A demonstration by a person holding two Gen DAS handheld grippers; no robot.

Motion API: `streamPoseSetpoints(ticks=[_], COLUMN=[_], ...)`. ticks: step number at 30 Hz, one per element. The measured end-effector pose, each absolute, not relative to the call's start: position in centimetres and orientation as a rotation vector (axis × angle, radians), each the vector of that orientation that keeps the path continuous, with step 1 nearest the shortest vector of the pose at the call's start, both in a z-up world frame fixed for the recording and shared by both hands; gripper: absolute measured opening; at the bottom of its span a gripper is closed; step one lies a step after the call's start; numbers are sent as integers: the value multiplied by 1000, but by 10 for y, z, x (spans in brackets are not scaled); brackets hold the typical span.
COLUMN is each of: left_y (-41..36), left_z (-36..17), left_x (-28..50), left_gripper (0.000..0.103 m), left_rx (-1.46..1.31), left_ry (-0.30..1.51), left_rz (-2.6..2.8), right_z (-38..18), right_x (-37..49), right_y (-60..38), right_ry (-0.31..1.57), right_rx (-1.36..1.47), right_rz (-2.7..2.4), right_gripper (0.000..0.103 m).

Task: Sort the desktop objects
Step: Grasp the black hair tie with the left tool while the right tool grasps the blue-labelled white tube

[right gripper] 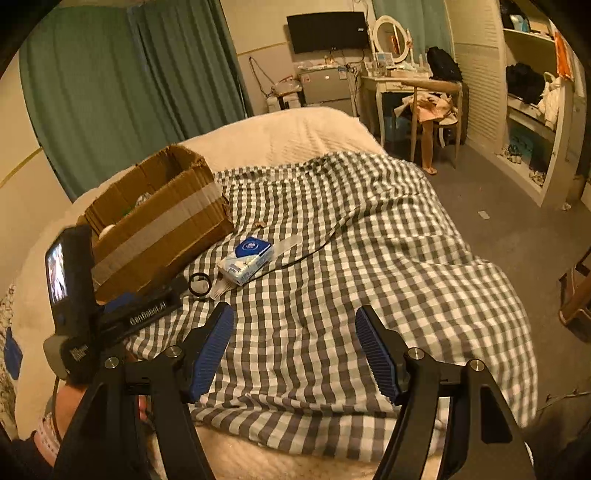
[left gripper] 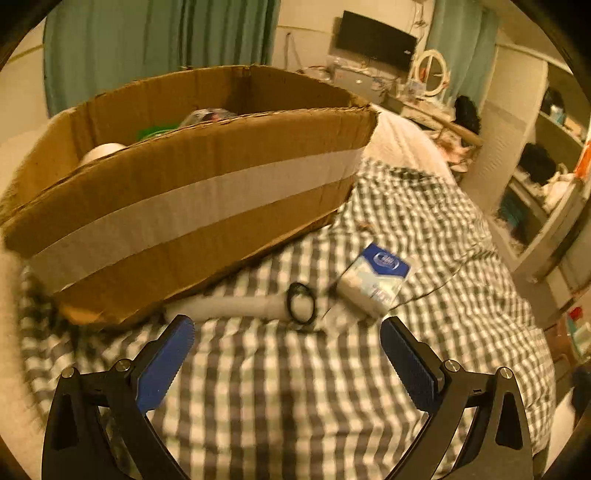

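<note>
A blue-and-white tissue pack lies on the checked bedspread. Beside it are a black ring and a long white comb-like item lying along the foot of the cardboard box. The box holds a white round thing, something green and a shiny packet. My left gripper hovers open just short of the ring and white item, with nothing between its fingers. My right gripper stands open and empty over bare bedspread, further back. The left gripper's body shows at the right wrist view's left.
A thin black cable runs across the bedspread past the tissue pack. A cream blanket covers the far bed. Beyond are green curtains, a wall screen, a dressing table with chair and open shelves at the right. Floor lies right of the bed.
</note>
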State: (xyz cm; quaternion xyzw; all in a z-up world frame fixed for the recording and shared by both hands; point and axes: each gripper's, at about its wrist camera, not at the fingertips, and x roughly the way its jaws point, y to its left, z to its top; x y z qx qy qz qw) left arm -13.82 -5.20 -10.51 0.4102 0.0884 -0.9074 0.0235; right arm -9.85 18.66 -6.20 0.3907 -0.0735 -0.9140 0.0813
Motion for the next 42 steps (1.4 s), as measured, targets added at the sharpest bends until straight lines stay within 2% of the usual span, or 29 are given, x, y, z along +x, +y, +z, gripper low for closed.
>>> streamPoseSetpoints(ticks=[2,7,10,12,13,15,16,23,29,33,35,37,42], left_y=[-52,-46,-41,-42,-42,-43,-45,-55,-56,-60,-60,-59,-68], left_z=[-105,-125,-134,-139,-141,-145,-145,-136,-133,-114,-109,-110,-112], left_x=[-147,-171,-180,-185,-187,-190,-191,-189,-185,-176,-173,-175,-172], left_gripper=[84,84,75,54,48,14,8,5,5,5,5,5,4], left_rx=[1268,1370,1362,1395,1415,1409,1398,1406,1439,1311,1263,1268,1271], left_ry=[253,248,157,176,189,158,135,340,372,327,307,274,279], left_rz=[-2820,-2819,-2798,-2806,-2804,-2777,-2769,-2813,-2824,-2837,-2846,-2833,-2801], right_z=[-70,-86,-92,-96,-100,-105,-108,-127,-138,-142,-144,-146,-160], right_x=[-106,-132,-151,-166,-174,-187,-192,-222,-237,-246,-248,-251,-260], right_y=[182,175,171,168,166,160,157,142,126,117,110,103,80], right_ry=[-213,-208,-196,-194,-194,-200,-202,-215,-184,-183,-171,-166,-99], right_rx=[1178,1201,1202,1203,1204,1209,1210,1228,1249,1260,1254,1252,1300], right_rz=[-2728,-2686,-2674,-2663,-2658,-2647,-2642,-2602,-2592,-2565,-2568,-2558,-2544], right_gripper=[68,68,68,68,68,68,68,68,68,68,71,83,83])
